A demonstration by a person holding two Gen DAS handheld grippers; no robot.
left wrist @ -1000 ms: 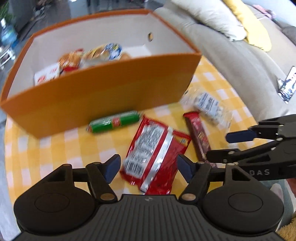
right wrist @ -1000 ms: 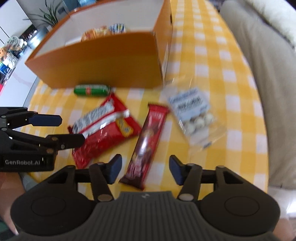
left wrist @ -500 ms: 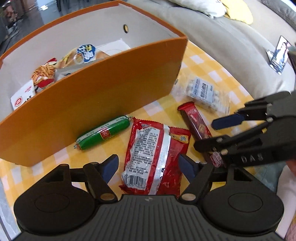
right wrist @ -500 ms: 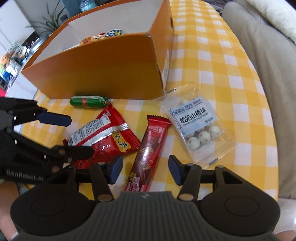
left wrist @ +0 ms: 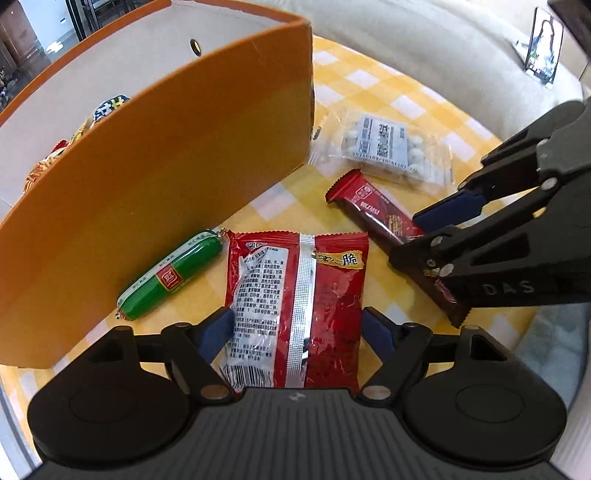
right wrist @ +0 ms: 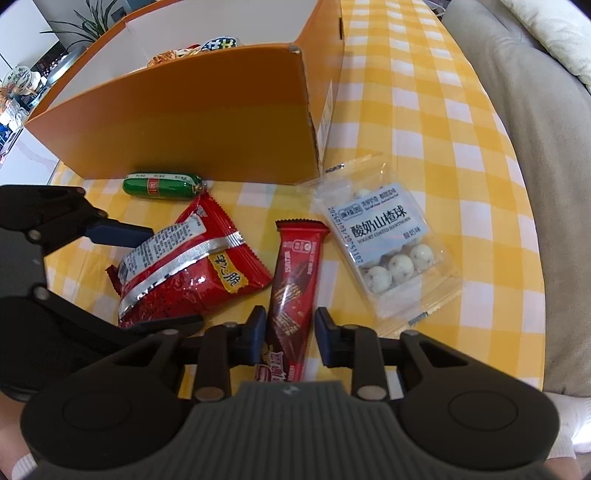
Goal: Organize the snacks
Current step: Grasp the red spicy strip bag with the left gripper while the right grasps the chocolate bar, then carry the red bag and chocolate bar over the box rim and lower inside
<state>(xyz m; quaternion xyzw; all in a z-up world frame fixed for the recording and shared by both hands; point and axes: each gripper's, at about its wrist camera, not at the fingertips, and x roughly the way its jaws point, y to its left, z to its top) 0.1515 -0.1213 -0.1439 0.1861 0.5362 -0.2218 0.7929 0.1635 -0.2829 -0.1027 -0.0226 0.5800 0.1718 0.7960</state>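
Note:
An orange box (left wrist: pixel 166 155) (right wrist: pixel 192 122) holds several snacks. In front of it on the yellow checked cloth lie a green sausage (left wrist: pixel 170 275) (right wrist: pixel 162 185), a red crisp packet (left wrist: pixel 299 302) (right wrist: pixel 192 266), a dark red chocolate bar (left wrist: pixel 380 218) (right wrist: pixel 295 280) and a clear bag of white yogurt balls (left wrist: pixel 384 147) (right wrist: pixel 384 243). My left gripper (left wrist: pixel 297 332) is open, its fingers on either side of the red packet. My right gripper (right wrist: pixel 290 332) has narrowed around the chocolate bar's near end, small gaps still showing beside the bar.
A grey sofa (right wrist: pixel 535 147) runs along the table's right edge, with a cushion (right wrist: pixel 546 33) at its far end. A phone (left wrist: pixel 543 55) stands on the sofa. A plant and shelves (right wrist: pixel 55 48) lie beyond the box.
Both grippers moved down and forward to the snacks. The left one now straddles the red packet. The right one's fingers closed in around the chocolate bar.

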